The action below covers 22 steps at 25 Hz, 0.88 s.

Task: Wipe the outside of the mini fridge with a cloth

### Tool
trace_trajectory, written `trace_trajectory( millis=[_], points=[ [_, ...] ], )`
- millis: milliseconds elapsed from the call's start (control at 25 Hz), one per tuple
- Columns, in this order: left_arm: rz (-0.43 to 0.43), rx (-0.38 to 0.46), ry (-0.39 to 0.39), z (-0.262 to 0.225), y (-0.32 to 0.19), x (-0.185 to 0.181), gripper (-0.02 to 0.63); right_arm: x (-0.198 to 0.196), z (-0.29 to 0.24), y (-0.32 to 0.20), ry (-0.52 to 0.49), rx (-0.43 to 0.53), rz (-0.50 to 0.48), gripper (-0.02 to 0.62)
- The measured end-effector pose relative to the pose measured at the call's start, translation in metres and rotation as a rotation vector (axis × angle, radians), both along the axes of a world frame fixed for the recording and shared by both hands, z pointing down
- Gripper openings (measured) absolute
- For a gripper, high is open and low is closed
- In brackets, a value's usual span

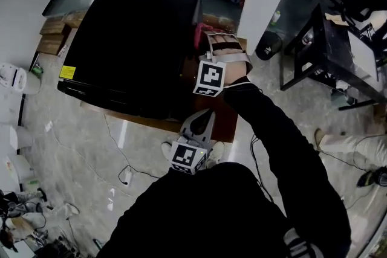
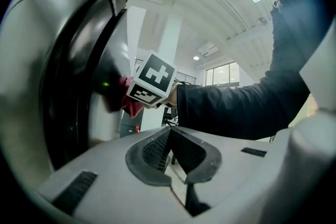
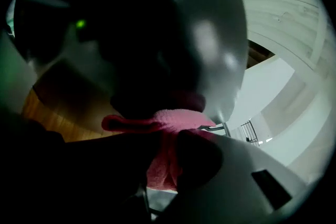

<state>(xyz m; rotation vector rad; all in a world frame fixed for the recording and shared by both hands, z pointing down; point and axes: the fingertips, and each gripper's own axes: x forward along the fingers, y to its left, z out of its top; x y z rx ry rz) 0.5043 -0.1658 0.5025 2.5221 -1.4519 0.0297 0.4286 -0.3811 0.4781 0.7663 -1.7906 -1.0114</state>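
Two tongs show, one in each hand. The left tongs hang closest to the body, just in front of the counter; their jaws are closed tip to tip and hold nothing. They do not touch the fridge.

A bit farther out are the right tongs, at the end of a stretched black sleeve; their jaws are squeezed tight on one pink cloth. The cloth is bunched up and pressed onto the right side wall of the one black mini fridge; the fridge sits on the counter, out in front of the person.

From the right tongs the fridge lies to the left, touching the cloth; that side wall runs from near the person to farther away, so I think the next rub should slide along it or up and down it. The right hand is the nearer one for this; the left is well back.

Count: two tongs, one cloth, one fridge, one counter.
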Motion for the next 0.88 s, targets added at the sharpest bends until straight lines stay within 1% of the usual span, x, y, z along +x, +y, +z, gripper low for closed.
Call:
trace_trajectory(
  millis=[80,280,600,760,880],
  points=[
    [-0.010,-0.029,0.006,0.018,0.001,-0.008,0.000,-0.002,0.017,-0.003,0.024,-0.008,0.008,0.106],
    [-0.016,-0.052,-0.036,0.046,0.003,-0.017,-0.001,-0.004,0.074,-0.008,0.074,-0.066,0.027,0.106],
    [-0.057,-0.120,-0.038,0.093,0.000,-0.025,0.000,-0.008,0.171,-0.001,0.137,-0.165,0.038,0.106],
    [-0.050,-0.145,-0.047,0.106,-0.004,-0.023,0.000,-0.008,0.224,0.001,0.166,-0.236,0.048,0.106],
    [-0.040,-0.170,-0.052,0.116,0.005,-0.022,0.000,-0.008,0.261,0.006,0.189,-0.286,0.059,0.107]
  ],
)
